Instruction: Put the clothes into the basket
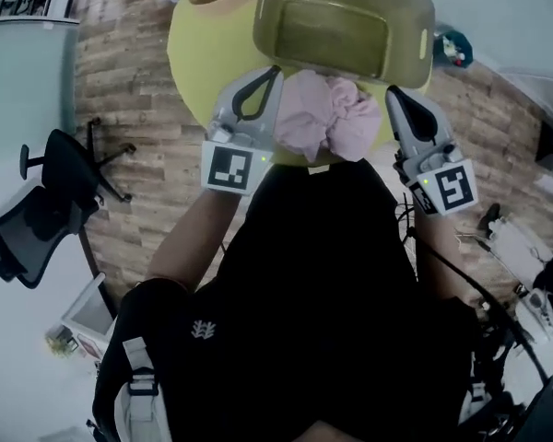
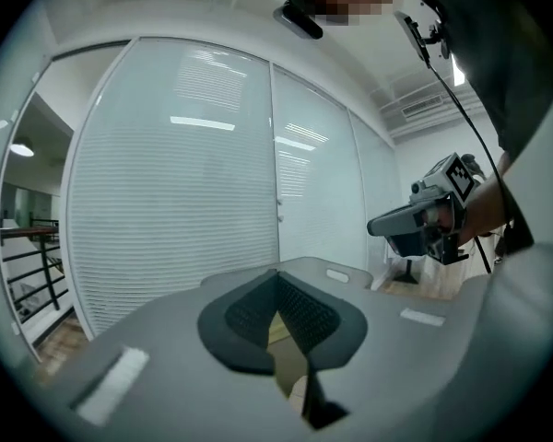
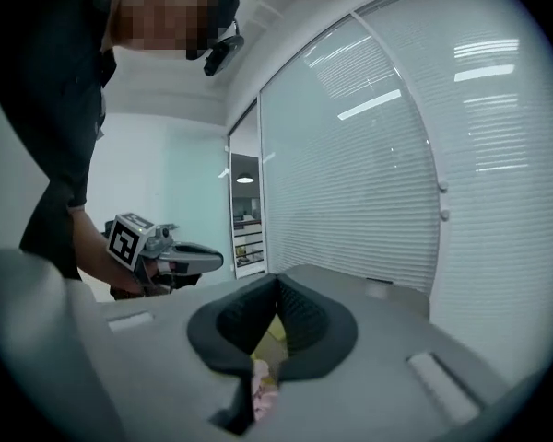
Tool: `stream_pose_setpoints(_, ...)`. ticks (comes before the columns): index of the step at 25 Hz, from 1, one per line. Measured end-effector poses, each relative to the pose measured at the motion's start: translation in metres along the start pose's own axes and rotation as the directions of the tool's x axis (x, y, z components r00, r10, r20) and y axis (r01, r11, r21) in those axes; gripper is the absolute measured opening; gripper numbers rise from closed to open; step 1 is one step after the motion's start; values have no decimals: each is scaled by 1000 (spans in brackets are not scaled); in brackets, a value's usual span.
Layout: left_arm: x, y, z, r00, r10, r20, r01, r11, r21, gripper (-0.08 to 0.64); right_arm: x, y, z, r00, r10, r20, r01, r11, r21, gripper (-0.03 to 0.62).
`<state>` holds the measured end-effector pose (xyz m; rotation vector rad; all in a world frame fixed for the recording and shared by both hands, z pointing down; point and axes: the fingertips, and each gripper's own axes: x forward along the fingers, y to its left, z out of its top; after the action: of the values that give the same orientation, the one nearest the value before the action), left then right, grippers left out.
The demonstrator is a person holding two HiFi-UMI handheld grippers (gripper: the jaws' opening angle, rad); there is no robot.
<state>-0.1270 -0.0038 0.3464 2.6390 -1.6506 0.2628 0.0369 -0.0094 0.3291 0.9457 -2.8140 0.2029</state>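
The person's black top (image 1: 332, 274) is filling the bottom of the head view. Both hands are reaching forward, almost level. The left gripper (image 1: 275, 72) and the right gripper (image 1: 394, 92) are sitting on either side of the pink clothes (image 1: 327, 118), jaws together and holding nothing. The clothes are lying on the yellow table (image 1: 189, 40), just in front of the basket (image 1: 269, 17). The grabbing looks not yet done. Next, a gripper needs to open and pinch the clothes.

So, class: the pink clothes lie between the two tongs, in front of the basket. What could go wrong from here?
The pink clothes lie at the near edge of the yellow table; a nudge could drop them. The left tongs and right tongs are both shut, so unless opened they would likely only shove the pile. Loose folds may snag on the rim of the basket.
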Motion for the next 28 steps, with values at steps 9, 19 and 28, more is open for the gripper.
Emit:
stream_pose_setpoints(9, 21, -33, -26, 988, -154, 2, 154, 987, -36, 5, -42, -16, -52, 983, -155, -96, 158, 987, 21, 2)
stream_pose_setpoints(19, 42, -63, -47, 985, -162, -61, 158, 986, -57, 5, -36, -23, -133, 982, -68, -178, 81, 995, 65, 2)
stream_pose_setpoints(28, 82, -92, -81, 971, -214, -103, 204, 974, -102, 5, -25, -50, -213, 950, -29, -310, 78, 986, 148, 2)
